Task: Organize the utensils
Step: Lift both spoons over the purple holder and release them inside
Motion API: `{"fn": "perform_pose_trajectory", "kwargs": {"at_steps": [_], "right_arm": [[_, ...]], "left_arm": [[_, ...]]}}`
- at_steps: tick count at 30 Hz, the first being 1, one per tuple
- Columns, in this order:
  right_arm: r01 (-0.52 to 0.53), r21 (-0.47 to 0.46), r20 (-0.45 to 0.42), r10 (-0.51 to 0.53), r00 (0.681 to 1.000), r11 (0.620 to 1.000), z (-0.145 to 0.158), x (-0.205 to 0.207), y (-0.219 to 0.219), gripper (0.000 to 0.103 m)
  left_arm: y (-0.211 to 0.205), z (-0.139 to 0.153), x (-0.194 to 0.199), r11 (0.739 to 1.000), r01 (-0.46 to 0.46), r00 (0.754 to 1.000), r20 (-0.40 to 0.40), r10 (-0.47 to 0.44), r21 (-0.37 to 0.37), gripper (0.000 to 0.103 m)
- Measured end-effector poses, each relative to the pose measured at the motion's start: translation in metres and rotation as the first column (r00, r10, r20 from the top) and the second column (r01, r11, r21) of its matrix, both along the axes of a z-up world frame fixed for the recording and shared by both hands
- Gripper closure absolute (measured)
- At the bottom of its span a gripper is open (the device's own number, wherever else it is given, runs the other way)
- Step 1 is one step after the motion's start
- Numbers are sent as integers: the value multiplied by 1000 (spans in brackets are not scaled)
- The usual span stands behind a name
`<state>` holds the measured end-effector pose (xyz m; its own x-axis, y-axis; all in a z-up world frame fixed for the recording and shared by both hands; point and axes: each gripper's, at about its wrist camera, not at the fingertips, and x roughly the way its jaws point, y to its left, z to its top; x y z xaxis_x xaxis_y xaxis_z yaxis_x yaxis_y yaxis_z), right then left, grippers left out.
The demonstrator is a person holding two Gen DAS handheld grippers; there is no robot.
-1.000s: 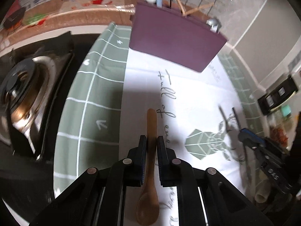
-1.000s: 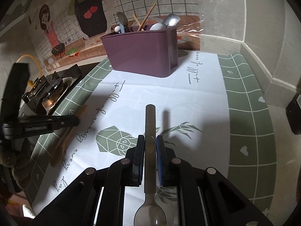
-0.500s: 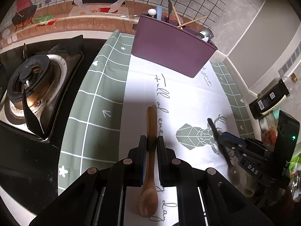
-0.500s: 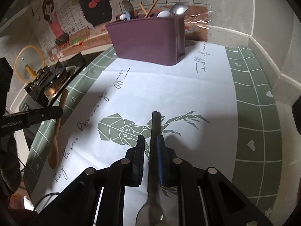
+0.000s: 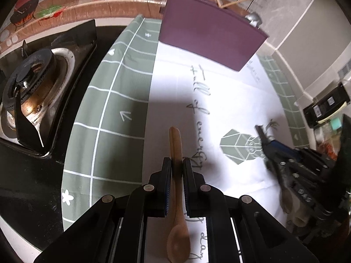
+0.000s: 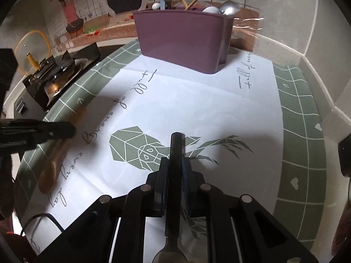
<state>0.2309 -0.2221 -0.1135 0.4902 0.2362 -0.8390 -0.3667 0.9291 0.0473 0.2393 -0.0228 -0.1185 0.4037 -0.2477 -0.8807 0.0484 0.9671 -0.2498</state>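
Observation:
My left gripper [image 5: 176, 164] is shut on a wooden spoon [image 5: 175, 146], handle pointing forward, bowl hanging below the jaws, above the printed mat. My right gripper [image 6: 174, 163] is shut on a metal spoon with a dark handle [image 6: 175, 151], handle forward, bowl near the camera. The purple utensil holder [image 5: 208, 41] stands at the far end of the mat with several utensils in it; it also shows in the right wrist view [image 6: 182, 41]. The left gripper and wooden spoon [image 6: 52, 164] appear at the left of the right wrist view.
A gas stove burner [image 5: 28, 83] sits left of the green-and-white mat [image 5: 114, 114]. A tiled wall runs behind the holder. A dark box [image 5: 324, 107] stands at the right by the wall. A glass lid [image 6: 30, 52] leans beyond the stove.
Both grippers keep hold of their spoons. The left gripper has moved forward toward the holder, which looms larger. The right gripper has also shifted a little closer to it.

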Motion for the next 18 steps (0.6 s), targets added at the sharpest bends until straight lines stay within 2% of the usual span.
{"fn": "perform_pose_trajectory", "kwargs": {"at_steps": [6, 10, 12, 14, 18], "right_arm": [[27, 54, 18, -28, 999, 998, 9, -7, -8, 91], [53, 98, 35, -57, 998, 994, 17, -9, -13, 91], [63, 119, 48, -69, 996, 991, 22, -9, -15, 91], [75, 151, 62, -85, 994, 986, 29, -10, -18, 92], [88, 235, 91, -112, 989, 968, 51, -14, -30, 92]], "left_arm": [[-10, -4, 5, 999, 20, 1000, -19, -19, 47, 91], [-24, -3, 9, 990, 63, 998, -29, -60, 124, 91], [-22, -2, 11, 993, 64, 998, -28, -61, 103, 92], [-15, 0, 10, 999, 39, 999, -35, -38, 14, 92], [-5, 25, 0, 997, 22, 999, 46, -19, -69, 92]]}}
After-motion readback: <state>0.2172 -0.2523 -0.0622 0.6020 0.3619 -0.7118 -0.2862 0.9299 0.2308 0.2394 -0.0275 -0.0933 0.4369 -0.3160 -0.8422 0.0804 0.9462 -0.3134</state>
